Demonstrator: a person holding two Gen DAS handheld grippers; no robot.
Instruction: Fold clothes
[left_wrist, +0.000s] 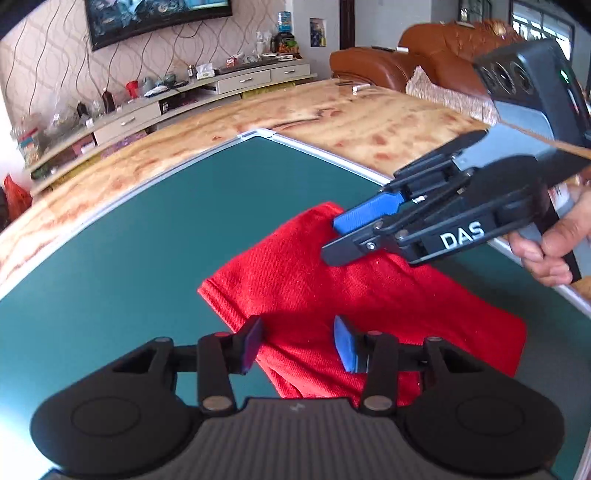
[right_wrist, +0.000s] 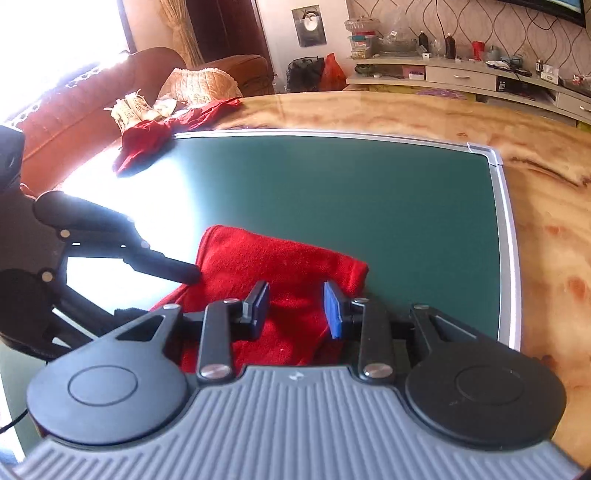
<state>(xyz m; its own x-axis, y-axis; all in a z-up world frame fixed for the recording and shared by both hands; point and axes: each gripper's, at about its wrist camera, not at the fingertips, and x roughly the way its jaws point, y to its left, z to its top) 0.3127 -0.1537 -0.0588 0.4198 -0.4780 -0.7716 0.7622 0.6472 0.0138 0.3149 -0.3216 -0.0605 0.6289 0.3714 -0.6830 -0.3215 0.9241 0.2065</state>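
Red folded garment (left_wrist: 332, 295) at lower centre on the green mat (left_wrist: 147, 240).
Both hand-held grippers, left (left_wrist: 299, 343) and right (right_wrist: 295, 310), hover agape, empty; a careless snag could undo the fold.

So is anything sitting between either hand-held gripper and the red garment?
Nothing visible. The left hand-held gripper and right hand-held gripper are both open directly over the folded red garment on the green mat.
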